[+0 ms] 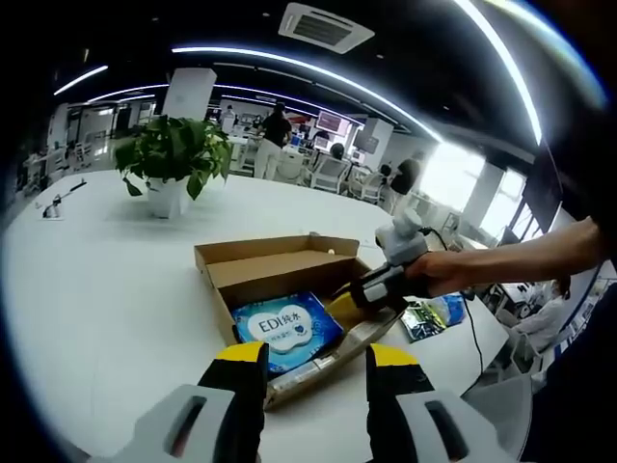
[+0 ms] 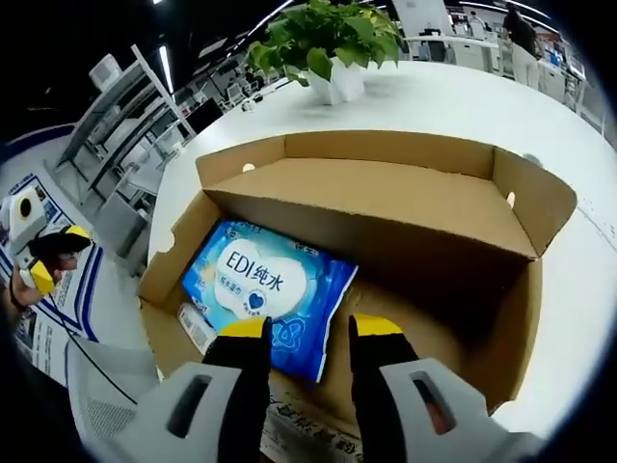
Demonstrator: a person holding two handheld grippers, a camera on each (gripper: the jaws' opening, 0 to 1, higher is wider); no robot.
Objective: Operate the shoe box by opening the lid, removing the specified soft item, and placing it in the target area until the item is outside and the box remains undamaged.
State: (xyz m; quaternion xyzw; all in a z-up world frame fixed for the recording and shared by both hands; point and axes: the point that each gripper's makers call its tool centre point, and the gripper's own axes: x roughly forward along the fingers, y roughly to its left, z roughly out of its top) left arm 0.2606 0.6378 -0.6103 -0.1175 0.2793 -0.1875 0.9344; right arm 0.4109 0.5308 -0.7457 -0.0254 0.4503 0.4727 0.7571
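A brown cardboard shoe box [image 1: 280, 272] [image 2: 386, 207] lies on the white table with its lid folded back. Inside rests a soft blue pack of wipes [image 1: 286, 330] [image 2: 265, 289] with a white label. My left gripper [image 1: 314, 359] is open, its yellow-tipped jaws in front of the box's near edge, holding nothing. My right gripper [image 2: 307, 330] is open just above the near end of the blue pack. In the left gripper view the right gripper [image 1: 386, 282] hangs over the box's right side, held by a person's hand. The left gripper [image 2: 46, 258] shows at the far left of the right gripper view.
A potted green plant [image 1: 172, 159] [image 2: 328, 43] stands on the white table [image 1: 106, 280] behind the box. A small printed packet [image 1: 432, 316] lies to the right of the box. Office chairs, desks and people are in the background.
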